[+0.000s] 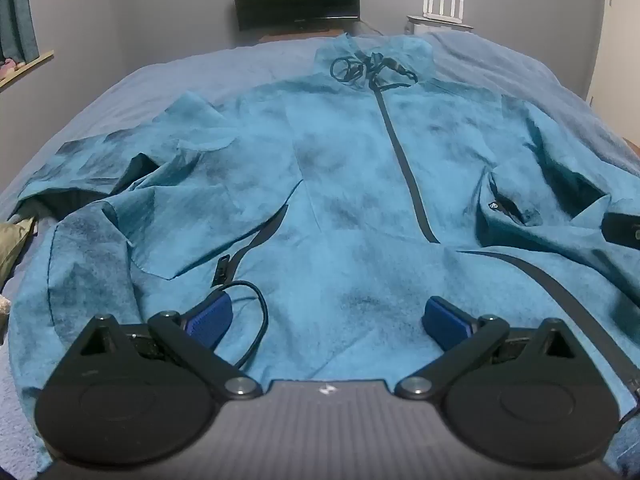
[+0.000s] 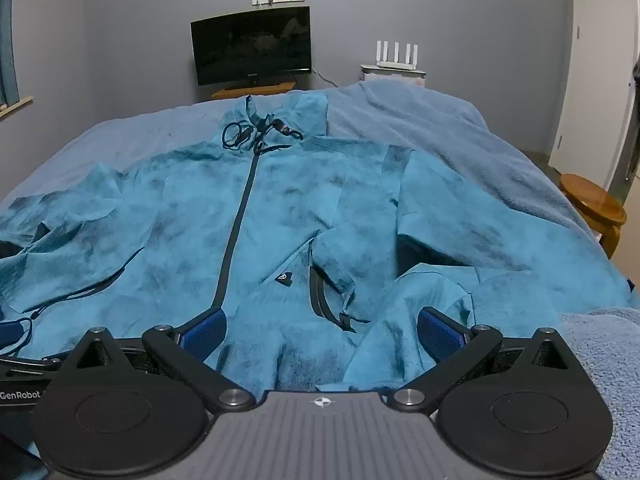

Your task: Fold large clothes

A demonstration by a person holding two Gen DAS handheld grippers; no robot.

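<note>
Both my tongs are spread wide, holding nothing: left gripper [image 1: 328,320] and right gripper [image 2: 322,334] hover over the hem of the large teal mottled zip-front jacket [image 1: 344,184], which lies front-up, zipped, spread on the grey-blue bedspread [image 1: 224,64]. Sleeves are crumpled out to each side. I judge the fold starts best by pinching one sleeve near the cuff and laying it flat across the chest, keeping the black centre zipper [image 1: 400,152] straight. Readable writing: "GenRobot" on the other tool [image 2: 20,395]; the small chest logo patch [image 2: 283,278] is illegible.
</note>
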